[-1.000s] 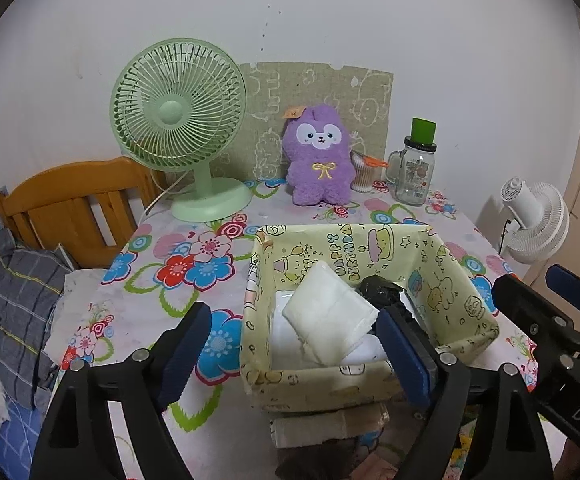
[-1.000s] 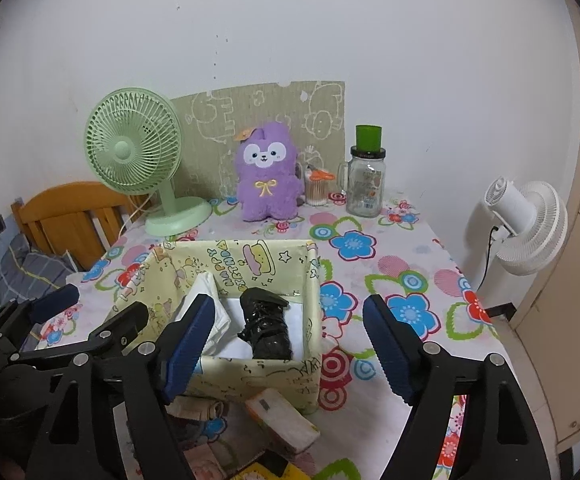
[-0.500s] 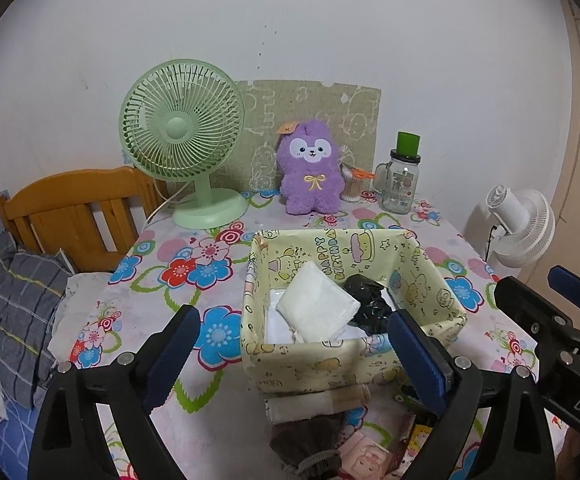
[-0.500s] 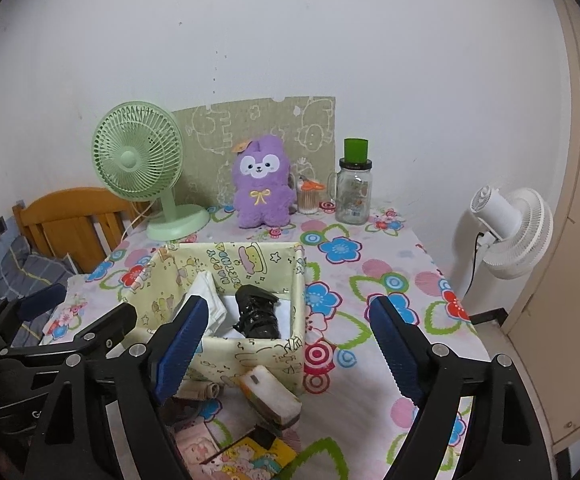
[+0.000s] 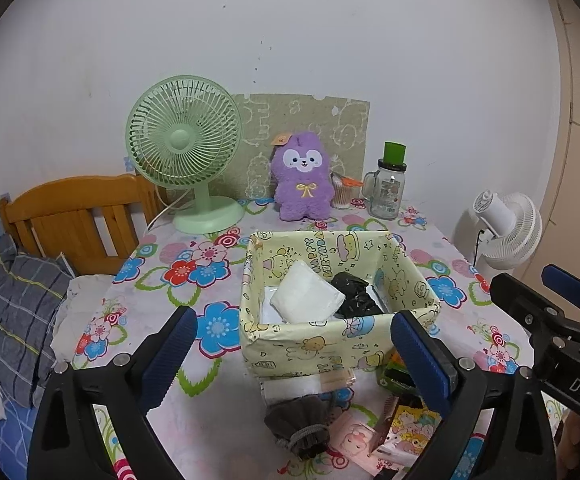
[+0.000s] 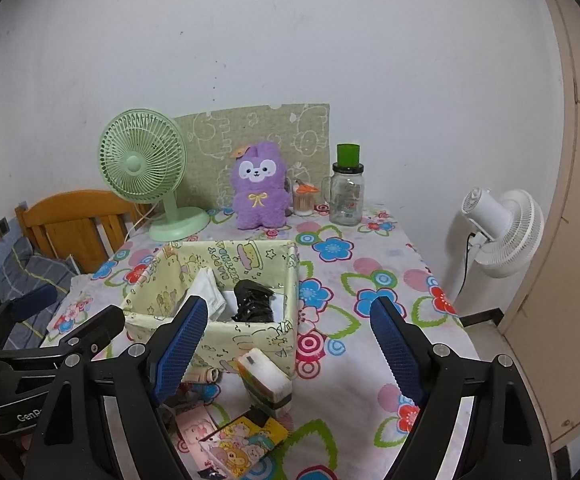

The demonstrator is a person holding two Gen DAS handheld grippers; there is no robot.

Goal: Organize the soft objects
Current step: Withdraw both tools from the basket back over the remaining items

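The left gripper hangs above the near edge of the table with its jaws spread wide, having just been opening, and nothing between them; the right gripper hangs beside it, jaws likewise spread and empty. The yellow cartoon-print fabric basket sits near the middle of the flowered tablecloth; inside it a folded white cloth leans on the left, touching a crumpled black item on its right. Just in front of the basket lie a rolled white towel, a grey drawstring pouch and some small cartoon-printed packs; a white tissue pack with an orange edge lies against the basket's front wall. At the far edge of the table stand a green desk fan, a purple plush toy and a glass jar with a green lid; a white floor fan stands off the table to the right.
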